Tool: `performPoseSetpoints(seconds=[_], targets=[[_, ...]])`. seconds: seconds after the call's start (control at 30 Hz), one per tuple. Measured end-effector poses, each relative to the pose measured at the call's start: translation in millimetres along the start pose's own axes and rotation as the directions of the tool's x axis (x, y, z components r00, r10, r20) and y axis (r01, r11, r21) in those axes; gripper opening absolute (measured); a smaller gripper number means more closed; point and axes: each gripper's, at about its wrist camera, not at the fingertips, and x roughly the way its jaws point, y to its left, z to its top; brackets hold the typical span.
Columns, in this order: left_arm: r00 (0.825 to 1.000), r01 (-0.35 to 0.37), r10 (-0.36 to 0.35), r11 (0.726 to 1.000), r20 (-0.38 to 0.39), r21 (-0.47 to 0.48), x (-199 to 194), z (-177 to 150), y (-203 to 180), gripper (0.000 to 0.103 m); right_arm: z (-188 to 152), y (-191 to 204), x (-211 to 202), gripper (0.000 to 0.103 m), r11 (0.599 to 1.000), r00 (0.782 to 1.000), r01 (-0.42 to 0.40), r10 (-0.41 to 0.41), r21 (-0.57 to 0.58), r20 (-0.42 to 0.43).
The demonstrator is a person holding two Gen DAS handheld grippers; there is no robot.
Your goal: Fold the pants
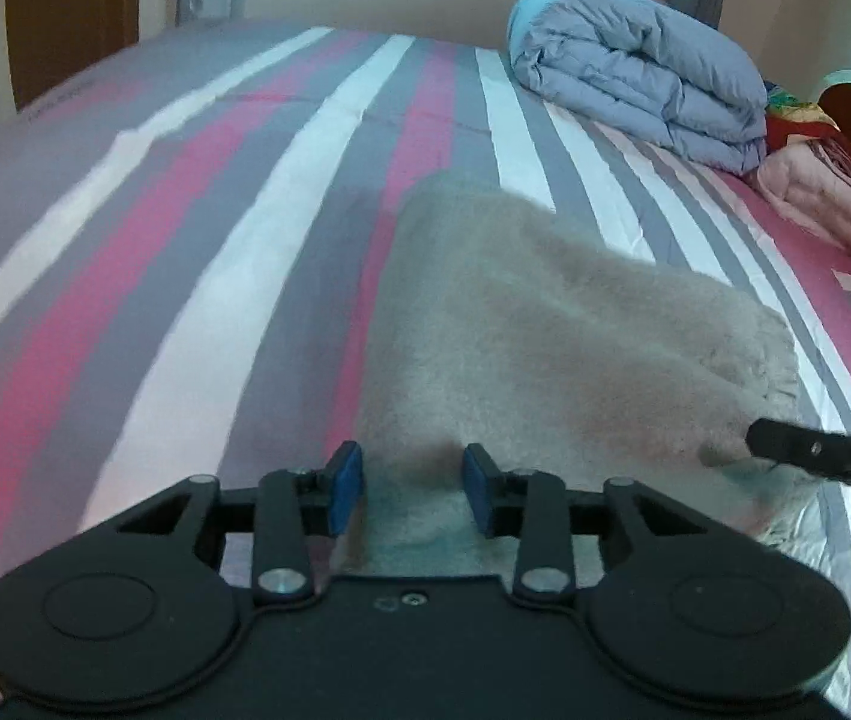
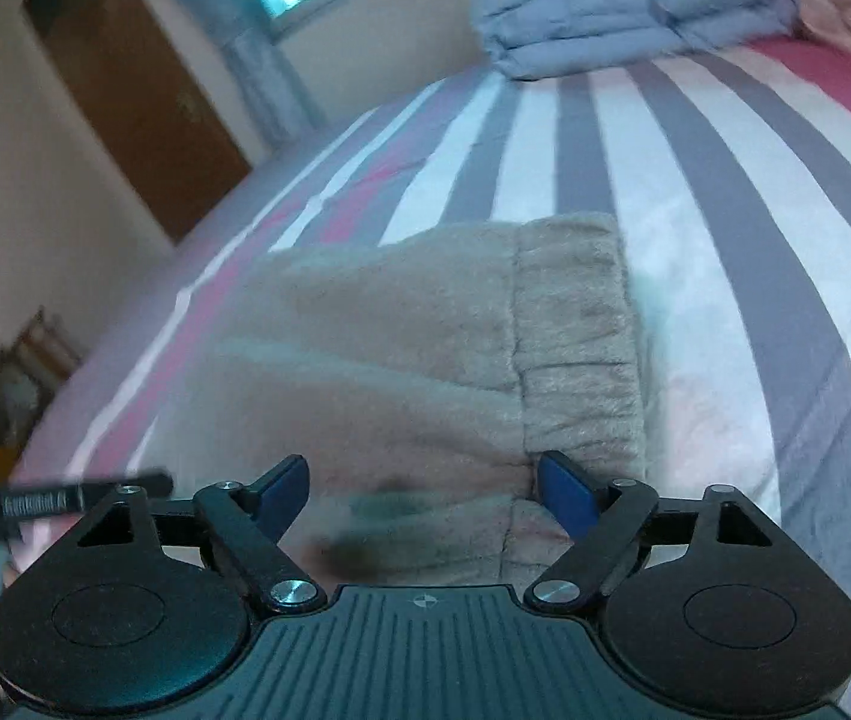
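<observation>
- The beige fleece pants (image 2: pixel 425 324) lie folded on the striped bed (image 1: pixel 185 240), their ribbed waistband (image 2: pixel 575 336) at the right end in the right wrist view.
- The left gripper (image 1: pixel 413 480) hangs over the near edge, jaws apart.
- The right gripper (image 2: pixel 425 492) sits by the waistband, jaws wide apart.
- A folded blue quilt (image 1: pixel 635 72) rests at the far side.
</observation>
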Motion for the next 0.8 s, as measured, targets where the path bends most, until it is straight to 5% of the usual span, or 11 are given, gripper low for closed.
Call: performPoseSetpoints(seconds=[0.13, 0.2, 0.27, 0.5, 0.8], targets=[[0.998, -0.004, 0.003, 1.0, 0.062, 0.015, -51, -1, -9, 0.036, 12, 28, -47, 0.084, 0.999, 0.997, -0.045, 0.044, 0.019, 0.067], [0.995, -0.02, 0.017, 0.999, 0.099, 0.029, -76, -6, -18, 0.065, 10, 37, -69, 0.092, 0.998, 0.992, -0.056, 0.053, 0.026, 0.114], [0.988, -0.043, 0.035, 0.998, 0.15, 0.051, -107, -17, -30, 0.082, 2, 48, -98, 0.103, 0.999, 0.985, -0.047, 0.042, 0.024, 0.164], [0.978, -0.084, 0.06, 0.99, 0.199, 0.116, -186, -58, -68, 0.097, -31, 86, -175, 0.103, 1.0, 0.97, 0.001, -0.001, 0.002, 0.243], [0.957, -0.151, 0.12, 0.983, 0.264, 0.103, -265, -108, -86, 0.097, -81, 148, -265, 0.103, 0.987, 0.931, 0.156, -0.132, -0.045, 0.342]])
